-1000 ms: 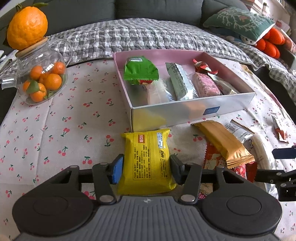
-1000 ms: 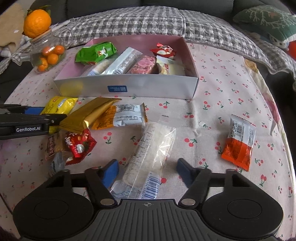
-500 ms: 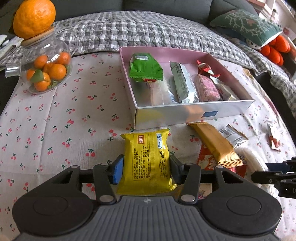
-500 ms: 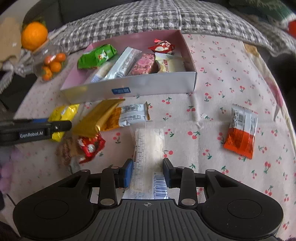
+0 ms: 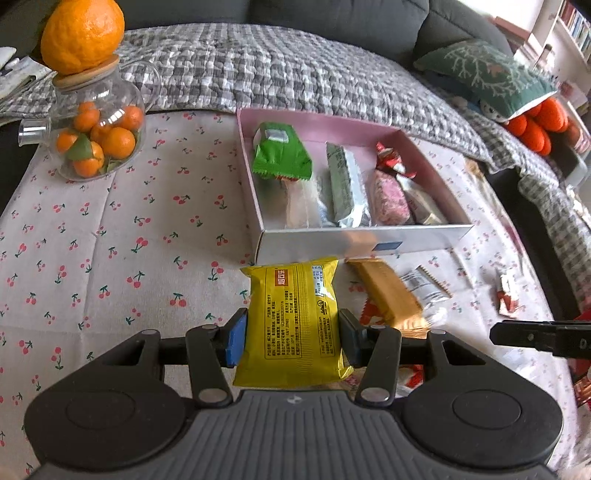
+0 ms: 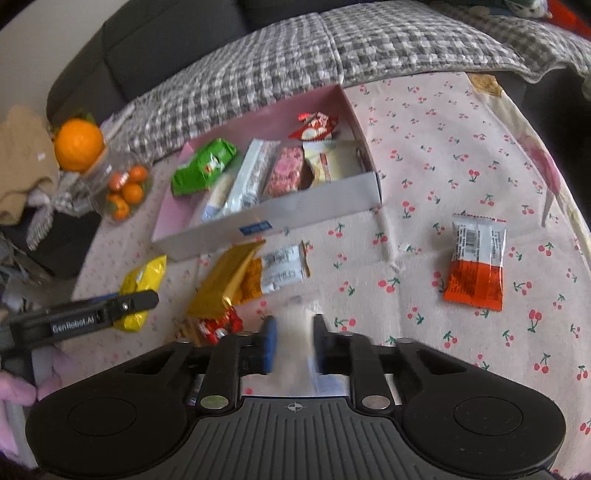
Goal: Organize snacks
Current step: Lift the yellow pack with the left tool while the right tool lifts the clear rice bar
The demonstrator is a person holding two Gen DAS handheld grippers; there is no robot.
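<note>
Both tongs tilt downward: left tongs (image 5: 291,334) clamp yellow packet (image 5: 293,325), right tongs (image 6: 293,345) pinch clear wrapper (image 6: 297,332).

A: What stood at the far left?
B: A glass jar (image 5: 92,136) of small oranges, a large orange (image 5: 82,34) on its lid.
A: And behind?
B: A checked blanket (image 5: 295,81); a green cushion (image 5: 484,77) lay right.

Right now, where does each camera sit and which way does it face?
Left wrist: on the left gripper, looking down past its yellow packet at the pink box.
Right wrist: on the right gripper, shut on a clear packet; a hand shows at left.
Shared: box, yellow packet, gold packet.
</note>
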